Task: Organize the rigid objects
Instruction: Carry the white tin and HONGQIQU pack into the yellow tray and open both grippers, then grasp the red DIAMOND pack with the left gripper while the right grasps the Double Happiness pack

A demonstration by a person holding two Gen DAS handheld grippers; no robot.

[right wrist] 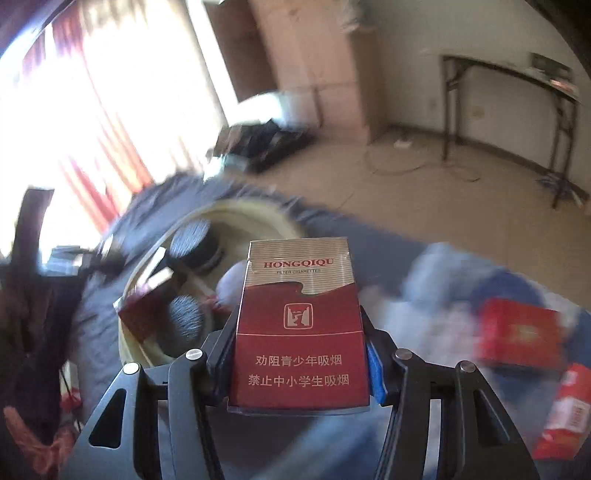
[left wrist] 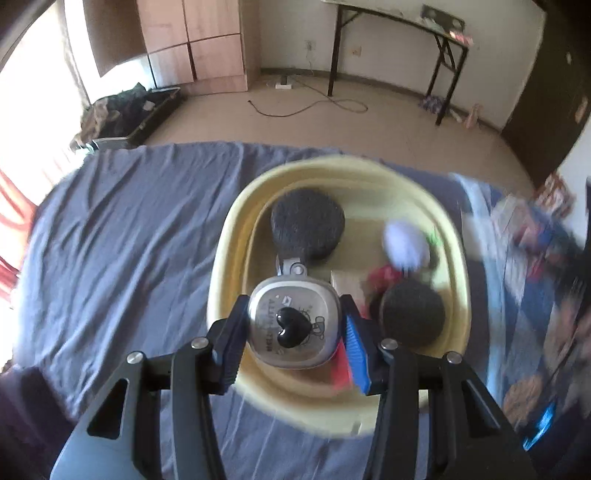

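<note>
My left gripper [left wrist: 293, 328] is shut on a silver rounded tin with a black heart knob [left wrist: 293, 326], held above the near part of a cream basin [left wrist: 229, 258] on the blue bedsheet. Inside the basin lie two dark round brushes [left wrist: 308, 229], a pale lilac ball [left wrist: 404, 243] and a red box [left wrist: 341, 373]. My right gripper [right wrist: 299, 347] is shut on a red Hongqiqu cigarette pack [right wrist: 299, 332], held upright, right of the basin [right wrist: 258, 214].
A red box [right wrist: 519, 334] and a red-and-white packet [right wrist: 567, 410] lie on blurred cloth to the right. The blue sheet [left wrist: 129, 229] spreads left of the basin. Beyond the bed are floor, a wardrobe and a folding table [left wrist: 399, 22].
</note>
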